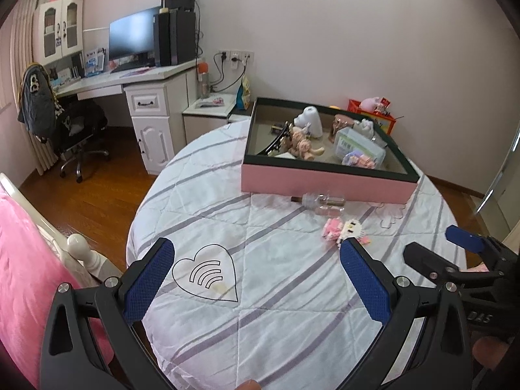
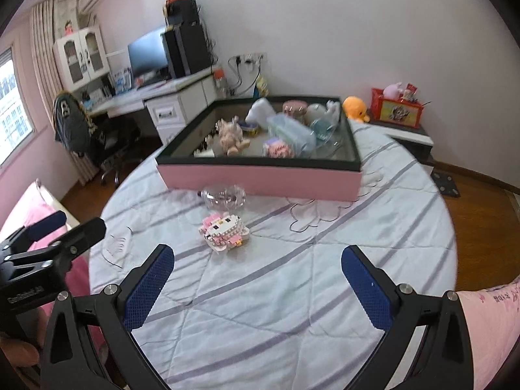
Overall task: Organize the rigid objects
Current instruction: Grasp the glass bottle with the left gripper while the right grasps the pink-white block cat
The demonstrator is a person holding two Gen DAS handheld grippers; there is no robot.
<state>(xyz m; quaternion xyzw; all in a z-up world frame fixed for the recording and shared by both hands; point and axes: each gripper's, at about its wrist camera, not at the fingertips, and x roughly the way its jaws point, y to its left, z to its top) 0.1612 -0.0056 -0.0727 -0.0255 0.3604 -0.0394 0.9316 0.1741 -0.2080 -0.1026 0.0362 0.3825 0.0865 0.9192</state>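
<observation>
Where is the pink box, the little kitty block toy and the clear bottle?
pink box (image 2: 260, 180), right wrist view, front wall.
kitty block toy (image 2: 224, 227), right wrist view, white face.
clear bottle (image 1: 320, 202), left wrist view, body.

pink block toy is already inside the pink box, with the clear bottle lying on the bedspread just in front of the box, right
Not quite. The pink block toy is not in the pink box; it sits on the striped bedspread, nearer the grippers than the clear bottle. The right wrist view shows this plainly. The bottle does lie on the bedspread just in front of the box.
</observation>
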